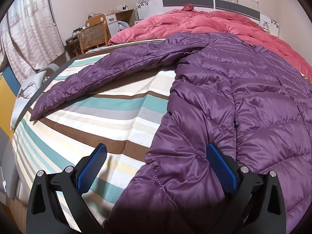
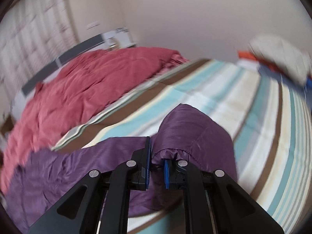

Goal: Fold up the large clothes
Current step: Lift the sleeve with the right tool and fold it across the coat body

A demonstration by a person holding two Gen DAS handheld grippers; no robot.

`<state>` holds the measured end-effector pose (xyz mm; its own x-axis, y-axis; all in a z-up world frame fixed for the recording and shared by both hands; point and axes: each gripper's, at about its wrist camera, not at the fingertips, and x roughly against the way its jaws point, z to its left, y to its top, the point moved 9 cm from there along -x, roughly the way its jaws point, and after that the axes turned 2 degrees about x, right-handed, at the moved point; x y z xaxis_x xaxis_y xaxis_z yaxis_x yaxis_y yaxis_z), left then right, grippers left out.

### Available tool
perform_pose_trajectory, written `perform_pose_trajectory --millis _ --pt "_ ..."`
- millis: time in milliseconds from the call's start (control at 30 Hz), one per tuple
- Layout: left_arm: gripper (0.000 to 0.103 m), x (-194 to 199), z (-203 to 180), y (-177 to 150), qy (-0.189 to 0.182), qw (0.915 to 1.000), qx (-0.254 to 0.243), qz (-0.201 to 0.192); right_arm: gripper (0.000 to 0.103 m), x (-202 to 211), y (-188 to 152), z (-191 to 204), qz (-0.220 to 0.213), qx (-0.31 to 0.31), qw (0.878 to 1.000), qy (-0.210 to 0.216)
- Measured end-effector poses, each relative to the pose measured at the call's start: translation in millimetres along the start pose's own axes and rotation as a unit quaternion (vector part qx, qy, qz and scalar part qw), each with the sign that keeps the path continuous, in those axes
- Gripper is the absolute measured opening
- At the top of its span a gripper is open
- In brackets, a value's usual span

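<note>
The left gripper (image 1: 156,167) has its blue-padded fingers (image 1: 91,167) spread wide and grasping nothing. One pad hovers over the striped bedsheet (image 1: 109,117); the other sits above the hem of the purple down jacket (image 1: 243,105), and the jacket's lower left corner lies between the two. Whether the pads touch the cloth cannot be told.

On the left of that view, the jacket's sleeve (image 1: 109,72) stretches out flat toward the left edge of the bed, its cuff near that edge. The jacket body lies to the right of it, spread over the foot half of the bed. Beyond it, a pink quilt (image 1: 195,25) is bunched against the headboard (image 1: 214,3). A wicker chair (image 1: 93,35) stands on the floor off the bed's far left corner.

The right gripper (image 2: 157,167) is clenched on the cuff of the jacket's other sleeve (image 2: 195,132), with gathered purple cloth pinched between its pads. The sleeve humps up above the sheet just ahead of the fingers. This view is blurred. The pink quilt (image 2: 87,81) fills its upper left, and the striped bedsheet (image 2: 253,117) runs along its right toward the bed's edge.
</note>
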<state>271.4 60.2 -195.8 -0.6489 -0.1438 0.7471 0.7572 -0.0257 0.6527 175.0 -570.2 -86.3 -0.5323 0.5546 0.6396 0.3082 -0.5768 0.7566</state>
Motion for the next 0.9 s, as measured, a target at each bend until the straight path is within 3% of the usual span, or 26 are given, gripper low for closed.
perform_pose_trajectory --millis 133,200,333,500,733,900 --pt "0.101 0 -1 -2 -0.005 1.0 0.005 0.002 0.011 10 -2 54 -0.019 0.089 0.996 0.018" --pt "0.101 0 0 -2 -0.013 0.9998 0.012 0.005 0.011 18 -10 95 -0.032 0.157 0.987 0.031" --pt "0.101 -1 2 -2 -0.022 0.9995 0.021 0.008 0.011 37 -37 169 -0.068 0.292 0.952 0.051" --pt "0.101 -2 3 -2 -0.025 0.9994 0.024 0.008 0.008 50 -86 246 -0.098 0.452 0.886 0.041" --pt "0.101 -5 5 -2 -0.031 0.9991 0.028 0.009 0.008 79 -158 312 -0.176 0.62 0.763 0.038" --pt "0.101 -6 7 -2 -0.034 0.9989 0.032 0.01 0.008 102 -188 339 -0.218 0.668 0.71 0.056"
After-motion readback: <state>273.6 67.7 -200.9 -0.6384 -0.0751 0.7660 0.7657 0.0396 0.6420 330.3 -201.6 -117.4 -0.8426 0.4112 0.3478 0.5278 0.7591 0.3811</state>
